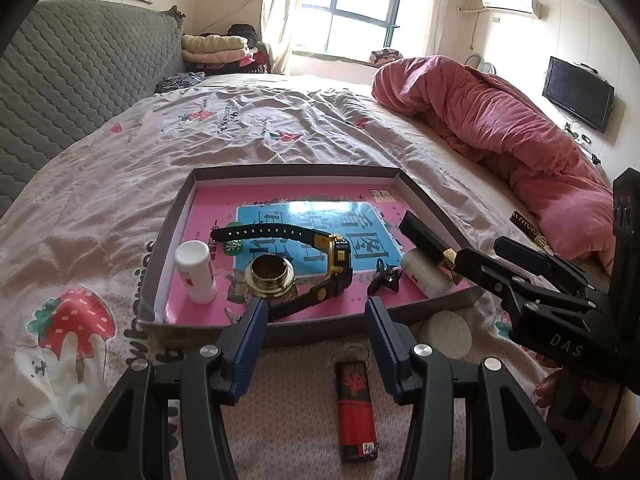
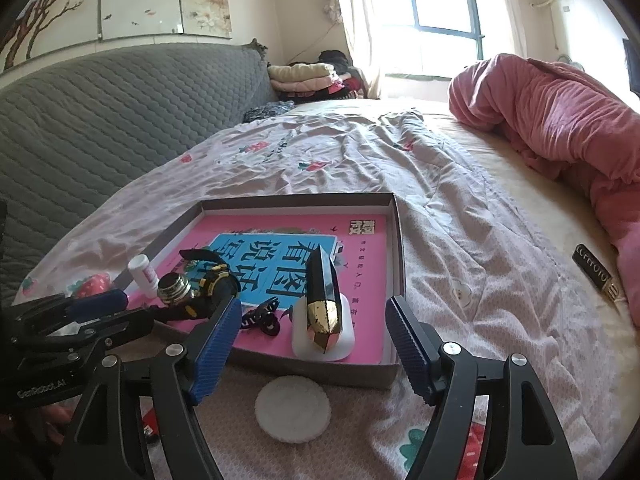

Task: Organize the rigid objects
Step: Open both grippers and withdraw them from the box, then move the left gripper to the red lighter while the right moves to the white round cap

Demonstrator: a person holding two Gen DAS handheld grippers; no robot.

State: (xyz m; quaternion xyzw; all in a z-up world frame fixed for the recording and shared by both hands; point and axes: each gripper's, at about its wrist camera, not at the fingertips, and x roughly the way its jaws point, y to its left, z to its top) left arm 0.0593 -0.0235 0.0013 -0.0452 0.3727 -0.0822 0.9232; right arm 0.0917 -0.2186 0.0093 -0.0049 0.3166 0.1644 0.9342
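A shallow grey tray (image 1: 288, 169) (image 2: 396, 248) with a pink printed lining lies on the bed. In it are a white bottle (image 1: 195, 272), a brass cap (image 1: 270, 277), a black-and-yellow watch (image 1: 337, 257), a black hair clip (image 1: 384, 277) and a white cylinder (image 2: 340, 346). A black faceted piece with a gold tip (image 2: 323, 300) rests across that cylinder. My right gripper (image 2: 314, 322) stands open just short of it, pads not touching. My left gripper (image 1: 316, 314) is open at the tray's near edge, above a red-and-black lighter (image 1: 356, 408).
A round white pad (image 2: 293, 409) lies on the sheet in front of the tray. A black lettered tube with a gold end (image 2: 595, 271) sits to the right, by the bunched pink duvet (image 2: 560, 120). A grey quilted headboard (image 1: 80, 80) runs along the left.
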